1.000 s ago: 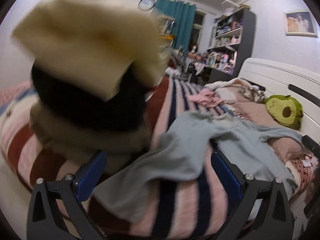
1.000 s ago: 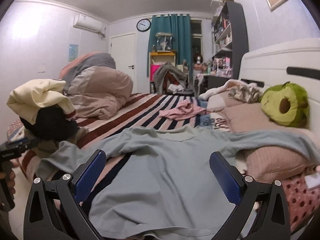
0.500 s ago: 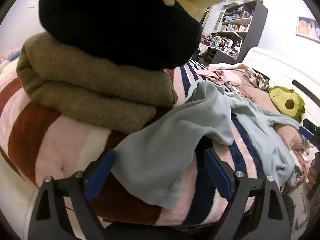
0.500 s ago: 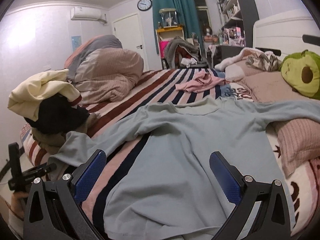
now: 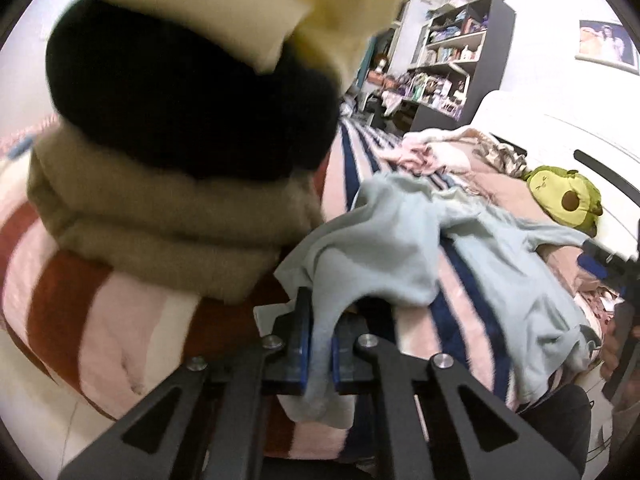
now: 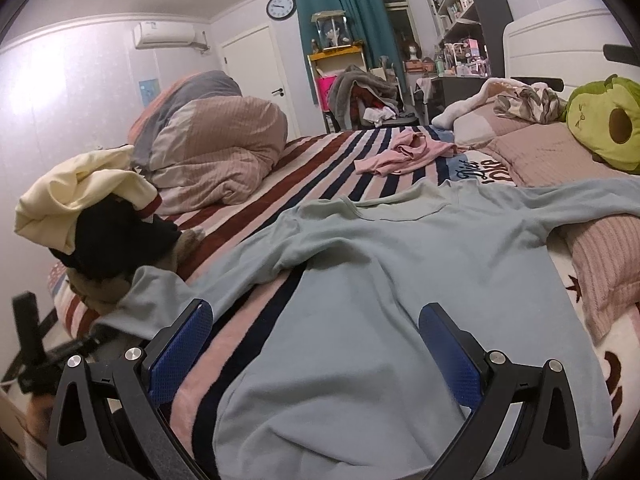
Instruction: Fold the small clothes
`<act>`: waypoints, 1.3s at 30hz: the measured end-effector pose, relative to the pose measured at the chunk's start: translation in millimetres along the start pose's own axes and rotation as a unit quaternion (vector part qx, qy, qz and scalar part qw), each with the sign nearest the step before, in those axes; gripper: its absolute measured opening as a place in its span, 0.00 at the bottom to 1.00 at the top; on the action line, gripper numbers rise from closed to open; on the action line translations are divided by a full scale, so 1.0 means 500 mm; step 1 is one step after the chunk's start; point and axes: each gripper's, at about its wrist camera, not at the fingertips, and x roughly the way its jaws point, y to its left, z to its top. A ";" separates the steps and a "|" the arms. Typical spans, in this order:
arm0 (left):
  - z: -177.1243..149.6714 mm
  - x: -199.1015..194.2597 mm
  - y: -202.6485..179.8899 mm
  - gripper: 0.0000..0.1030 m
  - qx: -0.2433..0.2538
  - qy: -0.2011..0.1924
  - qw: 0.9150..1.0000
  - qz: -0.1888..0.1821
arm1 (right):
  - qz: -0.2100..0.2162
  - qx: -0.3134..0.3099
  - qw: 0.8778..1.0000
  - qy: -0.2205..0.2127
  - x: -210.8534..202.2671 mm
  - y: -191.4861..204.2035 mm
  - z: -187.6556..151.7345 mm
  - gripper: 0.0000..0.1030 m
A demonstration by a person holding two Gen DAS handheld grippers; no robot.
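A pale blue long-sleeved shirt (image 6: 392, 272) lies spread front-up on the striped bed, its collar toward the pillows. One sleeve runs toward the bed's near-left corner, and my left gripper (image 5: 318, 344) is shut on that sleeve's cuff (image 5: 320, 360), with the cloth pinched between the blue pads. The rest of the shirt (image 5: 512, 264) trails away to the right in the left wrist view. My right gripper (image 6: 316, 348) is open, hovering just above the shirt's hem with nothing between its fingers.
A stack of folded clothes (image 5: 168, 184), brown, black and cream, sits on the bed corner beside the held sleeve. A pink garment (image 6: 404, 156) lies further up the striped blanket (image 6: 320, 168). A rolled duvet (image 6: 212, 140), pillows and an avocado plush (image 6: 604, 124) line the far side.
My left gripper dropped toward the sleeve end and went from wide open to shut on the cuff. My right gripper tilted lower over the shirt's hem and stayed open.
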 end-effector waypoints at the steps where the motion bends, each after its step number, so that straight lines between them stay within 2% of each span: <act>1: 0.009 -0.010 -0.007 0.05 0.003 -0.007 1.000 -0.003 | 0.000 -0.002 1.000 0.002 0.000 -0.002 -0.002 0.99; 5: 0.055 -0.052 -0.064 0.05 0.026 -0.038 0.999 -0.009 | 0.013 -0.007 1.000 0.011 -0.007 -0.011 -0.013 0.99; 8: 0.096 -0.076 -0.126 0.05 0.052 -0.063 0.996 -0.020 | 0.031 0.000 0.999 0.010 -0.026 -0.031 -0.023 0.99; 11: 0.145 -0.079 -0.207 0.05 0.070 -0.083 0.993 -0.035 | 0.029 -0.003 1.000 0.005 -0.051 -0.054 -0.032 0.99; 16: 0.197 -0.050 -0.331 0.05 0.098 -0.089 0.988 -0.073 | 0.027 0.005 1.000 -0.006 -0.070 -0.100 -0.034 0.99; 20: 0.200 -0.023 -0.430 0.05 0.128 -0.077 0.983 -0.106 | 0.023 0.015 1.000 -0.005 -0.075 -0.142 -0.033 0.99; 25: 0.179 0.043 -0.561 0.05 0.161 -0.036 0.976 -0.143 | 0.016 0.019 1.000 -0.013 -0.091 -0.194 -0.034 0.99; 31: 0.112 0.138 -0.660 0.05 0.174 0.035 0.968 -0.177 | 0.007 0.035 0.999 -0.016 -0.098 -0.259 -0.039 0.99; 36: 0.030 0.219 -0.713 0.05 0.200 0.115 0.955 -0.185 | -0.001 0.048 0.999 -0.011 -0.093 -0.302 -0.049 0.99; 39: -0.005 0.244 -0.715 0.06 0.205 0.147 0.951 -0.179 | -0.008 0.055 0.998 -0.005 -0.086 -0.317 -0.051 0.99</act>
